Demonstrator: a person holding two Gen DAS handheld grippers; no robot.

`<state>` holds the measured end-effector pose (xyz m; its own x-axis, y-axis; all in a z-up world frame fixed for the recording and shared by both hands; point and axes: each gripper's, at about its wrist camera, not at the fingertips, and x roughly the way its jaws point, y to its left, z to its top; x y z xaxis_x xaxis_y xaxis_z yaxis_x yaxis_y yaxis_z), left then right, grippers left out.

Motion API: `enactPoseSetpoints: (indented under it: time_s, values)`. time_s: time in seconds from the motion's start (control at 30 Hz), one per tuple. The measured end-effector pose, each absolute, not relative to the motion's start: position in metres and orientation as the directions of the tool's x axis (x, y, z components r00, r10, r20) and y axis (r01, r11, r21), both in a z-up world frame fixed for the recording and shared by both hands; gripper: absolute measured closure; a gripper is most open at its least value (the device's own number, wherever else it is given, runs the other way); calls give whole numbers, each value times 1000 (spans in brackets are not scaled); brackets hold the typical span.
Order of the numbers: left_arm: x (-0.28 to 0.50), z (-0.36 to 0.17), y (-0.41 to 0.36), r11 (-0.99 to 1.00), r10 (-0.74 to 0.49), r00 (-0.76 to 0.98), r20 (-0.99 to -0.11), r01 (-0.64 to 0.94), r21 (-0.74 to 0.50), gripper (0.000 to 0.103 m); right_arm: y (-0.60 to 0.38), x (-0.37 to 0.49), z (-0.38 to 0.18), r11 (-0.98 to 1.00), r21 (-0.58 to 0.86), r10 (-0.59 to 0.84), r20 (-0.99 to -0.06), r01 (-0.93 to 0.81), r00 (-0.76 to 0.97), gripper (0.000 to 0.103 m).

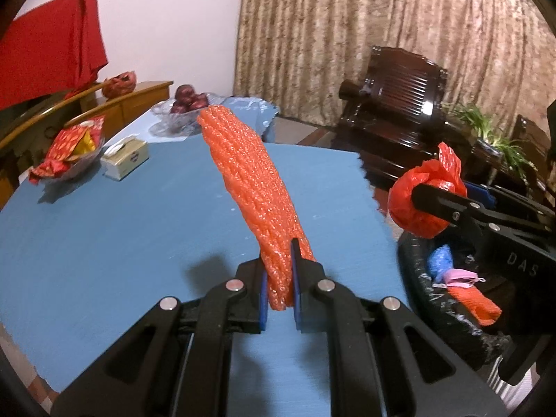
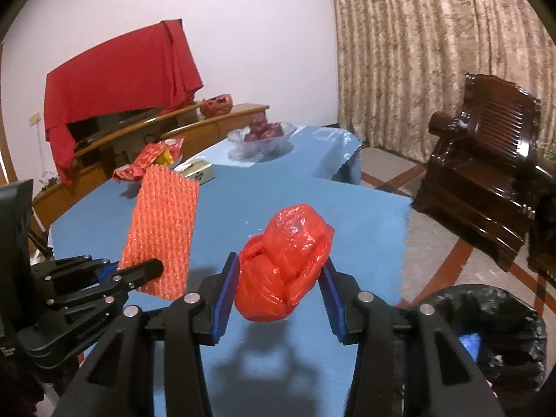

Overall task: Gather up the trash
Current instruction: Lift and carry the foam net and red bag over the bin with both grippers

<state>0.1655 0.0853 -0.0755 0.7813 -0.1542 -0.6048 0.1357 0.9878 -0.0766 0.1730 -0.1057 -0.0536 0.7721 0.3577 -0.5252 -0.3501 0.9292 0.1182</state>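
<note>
My left gripper (image 1: 279,278) is shut on the lower end of a long orange foam net sleeve (image 1: 250,187), which sticks up and away over the blue table (image 1: 104,243). The same sleeve (image 2: 161,232) and left gripper (image 2: 139,271) show at the left of the right wrist view. My right gripper (image 2: 278,288) is shut on a knotted red plastic bag (image 2: 285,260), held above the table; in the left wrist view that bag (image 1: 417,205) hangs over the black-lined trash bin (image 1: 434,309). The bin (image 2: 493,316) holds blue, pink and orange scraps.
At the far end of the table stand a tissue box (image 1: 125,160), a glass dish of red snack packets (image 1: 66,153) and a glass bowl of dark red fruit (image 1: 187,104). A dark wooden armchair (image 2: 486,173) sits right, near the curtain. A red cloth (image 2: 118,83) covers something behind.
</note>
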Motion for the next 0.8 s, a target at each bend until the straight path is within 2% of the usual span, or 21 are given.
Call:
enactPoseSetpoints:
  time_s: [0.43, 0.8]
  values:
    - [158, -56, 29, 970, -234, 787, -571, 231, -79, 93, -172, 146, -32, 963, 108, 267, -485, -246, 833, 58]
    - [154, -47, -29, 945, -307, 778, -548, 318, -79, 93, -236, 125, -34, 987, 109, 154, -489, -115, 859, 58]
